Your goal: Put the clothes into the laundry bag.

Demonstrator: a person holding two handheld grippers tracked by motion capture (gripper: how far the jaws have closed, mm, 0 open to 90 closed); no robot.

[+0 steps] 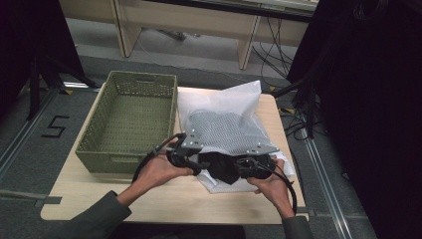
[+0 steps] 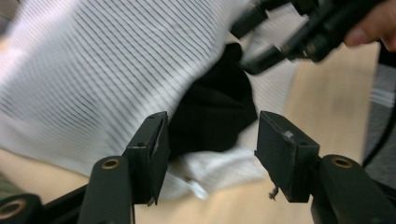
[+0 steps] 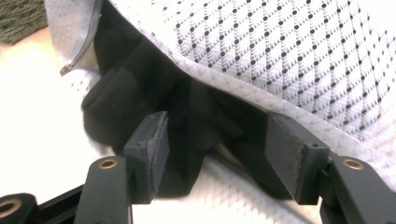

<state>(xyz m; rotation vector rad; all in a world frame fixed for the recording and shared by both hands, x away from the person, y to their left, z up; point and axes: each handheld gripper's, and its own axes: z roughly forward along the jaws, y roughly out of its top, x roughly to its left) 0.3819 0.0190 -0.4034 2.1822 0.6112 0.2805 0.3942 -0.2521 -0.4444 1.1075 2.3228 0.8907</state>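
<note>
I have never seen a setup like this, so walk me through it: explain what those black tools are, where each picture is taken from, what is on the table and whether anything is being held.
A person holds a two-jaw hand tool in each hand: the left gripper and the right gripper. The high view looks down on the wooden table. The other two pictures come from cameras riding on each gripper, looking along its black jaws.

On the table stand a green woven basket and a white frosted bag, with black cloth sticking out of its near, open end. Both grippers sit at that opening. In the gripper views the jaws stand apart, with the cloth beyond them, so nothing is gripped.
</note>
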